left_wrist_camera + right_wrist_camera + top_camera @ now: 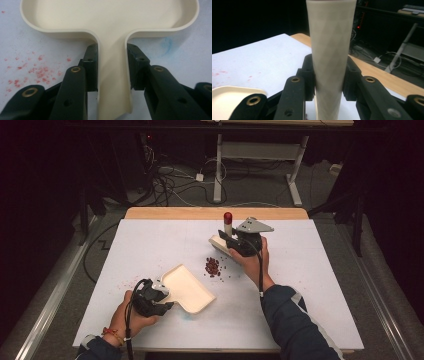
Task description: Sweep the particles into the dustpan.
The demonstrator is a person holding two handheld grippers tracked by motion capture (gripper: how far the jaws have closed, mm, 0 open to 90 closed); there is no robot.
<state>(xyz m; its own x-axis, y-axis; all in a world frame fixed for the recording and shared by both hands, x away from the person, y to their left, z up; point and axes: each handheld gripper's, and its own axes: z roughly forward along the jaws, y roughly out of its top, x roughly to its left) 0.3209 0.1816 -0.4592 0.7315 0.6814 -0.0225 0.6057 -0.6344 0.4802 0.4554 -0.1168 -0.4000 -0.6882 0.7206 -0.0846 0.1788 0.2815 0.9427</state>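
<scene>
Dustpans: 1 cream dustpan [190, 288], lying on the desk [310, 270]
Brushes: 1 brush [227, 227] with a red tip, upright
Debris: 1 red pile [212, 266] between them
Left claw [112, 72]: clamped on the dustpan's handle
Right claw [329, 75]: clamped around the brush handle

Overhead light falls bright on my white table [150, 250], while everything beyond it sinks into darkness (cables barely show). My close views look soft, slightly blurred.
</scene>
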